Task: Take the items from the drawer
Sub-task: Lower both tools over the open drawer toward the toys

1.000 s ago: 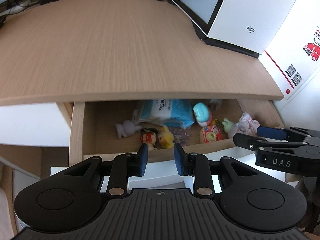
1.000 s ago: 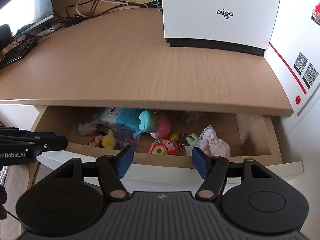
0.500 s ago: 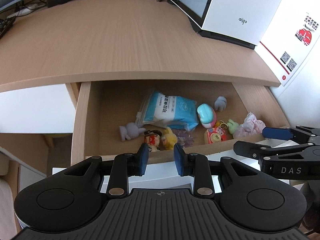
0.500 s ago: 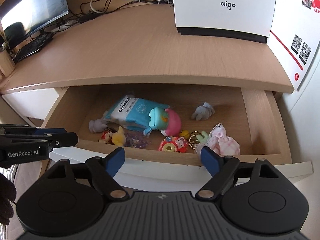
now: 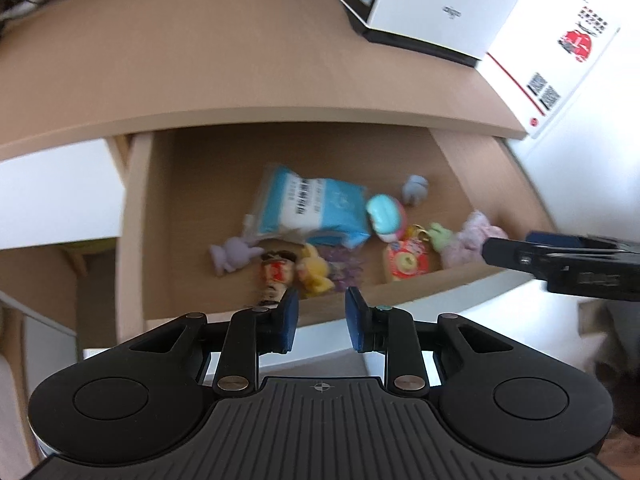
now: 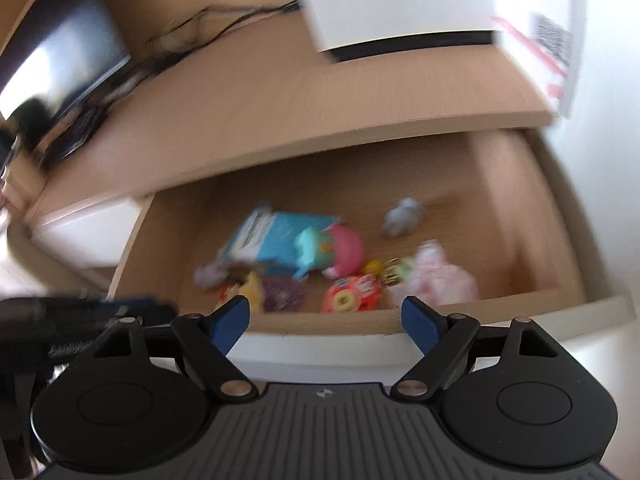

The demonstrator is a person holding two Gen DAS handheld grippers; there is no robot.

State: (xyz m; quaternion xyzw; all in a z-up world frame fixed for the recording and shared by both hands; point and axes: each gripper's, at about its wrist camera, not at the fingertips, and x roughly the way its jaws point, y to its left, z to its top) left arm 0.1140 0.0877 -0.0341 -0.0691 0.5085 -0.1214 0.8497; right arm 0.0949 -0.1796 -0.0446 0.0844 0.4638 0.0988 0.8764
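The wooden drawer [image 5: 136, 220] stands pulled out under the desk top. Inside lie a blue tissue pack [image 5: 312, 208], a teal and pink toy [image 6: 332, 250], a lilac rabbit figure [image 5: 234, 254], a small red doll [image 5: 276, 272], a yellow toy [image 5: 314, 272], a red round toy [image 6: 352, 294], a pink cloth [image 6: 440, 276] and a grey-blue figure [image 6: 402, 218]. My left gripper [image 5: 320, 308] hovers over the drawer's front edge, its jaws closing with nothing between them. My right gripper [image 6: 326, 314] stands wide open and empty above the front edge, further right.
A white computer case [image 5: 440, 0] stands at the back right of the desk top [image 5: 180, 60], next to a white box with QR codes [image 5: 560, 60]. A dark monitor [image 6: 60, 48] and cables [image 6: 208, 28] occupy the back left.
The drawer has slid further out from under the desk and shows more of its inside. My right jaws have widened. Both views have shifted and are now blurred.
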